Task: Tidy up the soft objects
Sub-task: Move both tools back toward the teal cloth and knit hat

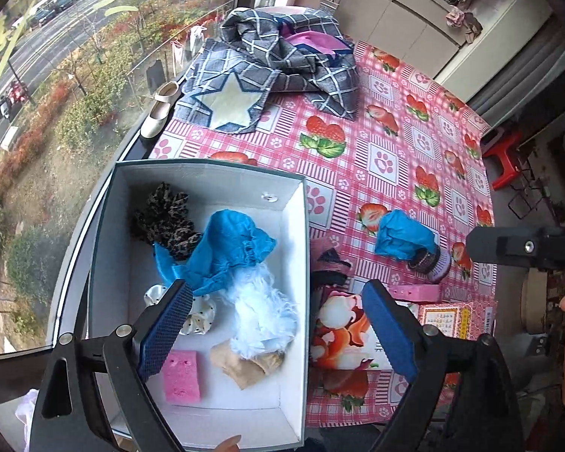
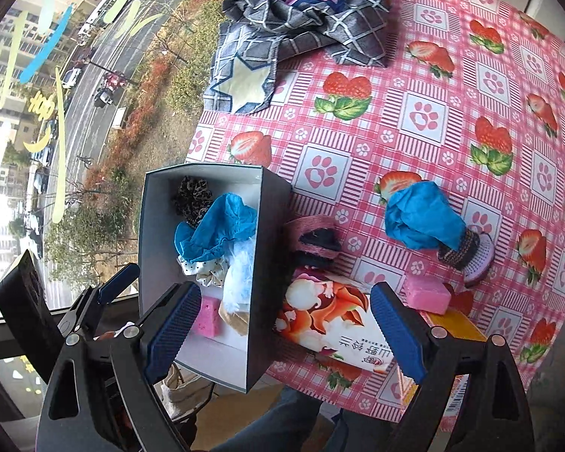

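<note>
Left gripper [image 1: 278, 324]: jaws spread wide, nothing between them; it hangs above the box's right wall.
Right gripper [image 2: 286, 331]: jaws spread wide, empty; it hangs over the tissue pack and the box's near corner.
Box [image 1: 295, 301]: open, white inside, dark outside, at the table's window-side edge.
Box contents: leopard scrunchie [image 1: 165, 214] at the far end, blue cloth [image 1: 226, 248] across the middle, white fluffy piece [image 1: 263, 320] beneath it, polka-dot scrunchie [image 1: 199, 316], pink sponge [image 1: 182, 376] and beige fabric [image 1: 241, 363] at the near end.
Outside the box: second blue cloth [image 2: 422, 218] draped over a knitted item [image 2: 471, 256]; second pink sponge [image 2: 427, 293] just beside it; pink-and-black item [image 2: 316, 241] against the box wall.
Tissue pack [image 2: 331, 324]: lying flat near the front table edge.
Tablecloth [image 2: 414, 120]: pink strawberry and paw print.
Plaid garment [image 2: 293, 22]: heaped at the far end.
</note>
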Demonstrator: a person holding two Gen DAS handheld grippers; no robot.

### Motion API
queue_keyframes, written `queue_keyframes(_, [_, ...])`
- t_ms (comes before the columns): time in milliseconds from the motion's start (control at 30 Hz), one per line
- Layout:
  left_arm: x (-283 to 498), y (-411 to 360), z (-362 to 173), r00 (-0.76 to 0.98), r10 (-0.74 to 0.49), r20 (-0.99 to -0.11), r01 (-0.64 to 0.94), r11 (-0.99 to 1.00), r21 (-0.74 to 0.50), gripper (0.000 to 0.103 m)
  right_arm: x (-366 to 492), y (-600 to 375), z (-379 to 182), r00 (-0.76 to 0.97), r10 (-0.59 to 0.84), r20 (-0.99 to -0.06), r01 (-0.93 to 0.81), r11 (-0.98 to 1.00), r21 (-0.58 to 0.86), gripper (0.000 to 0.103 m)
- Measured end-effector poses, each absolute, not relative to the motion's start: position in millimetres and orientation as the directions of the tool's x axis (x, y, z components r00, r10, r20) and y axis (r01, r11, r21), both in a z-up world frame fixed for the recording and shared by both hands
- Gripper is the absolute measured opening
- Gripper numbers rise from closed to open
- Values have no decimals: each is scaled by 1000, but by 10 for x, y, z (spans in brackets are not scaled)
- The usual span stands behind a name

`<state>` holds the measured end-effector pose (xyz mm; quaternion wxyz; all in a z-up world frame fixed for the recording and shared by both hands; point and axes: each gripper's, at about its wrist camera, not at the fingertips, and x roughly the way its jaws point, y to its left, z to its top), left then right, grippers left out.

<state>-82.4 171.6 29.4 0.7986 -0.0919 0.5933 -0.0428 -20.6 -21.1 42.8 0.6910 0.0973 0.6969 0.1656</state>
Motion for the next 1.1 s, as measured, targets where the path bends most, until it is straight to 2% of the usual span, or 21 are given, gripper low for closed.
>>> queue_keyframes(300, [-430, 783, 76, 177, -216, -960, 78, 976, -205, 93, -202, -1402, 368, -20, 311, -950, 91, 947, 308, 92])
queue_keyframes(567, [67, 228, -472, 29, -225, -974, 32, 974, -224, 93, -161, -2058, -192, -84, 293, -953, 180, 945, 274, 92])
queue_keyframes(833, [466, -9, -979, -85, -235, -968, -79, 970, -229, 93, -30, -2073, -748, -139, 316, -939, 100, 947, 304, 92])
queue_keyframes(1100, [614, -102, -1335, -158, -202, -967, -115, 976, -185, 93, 106, -1805, -1248, -214, 323, -922, -16, 943, 334, 92])
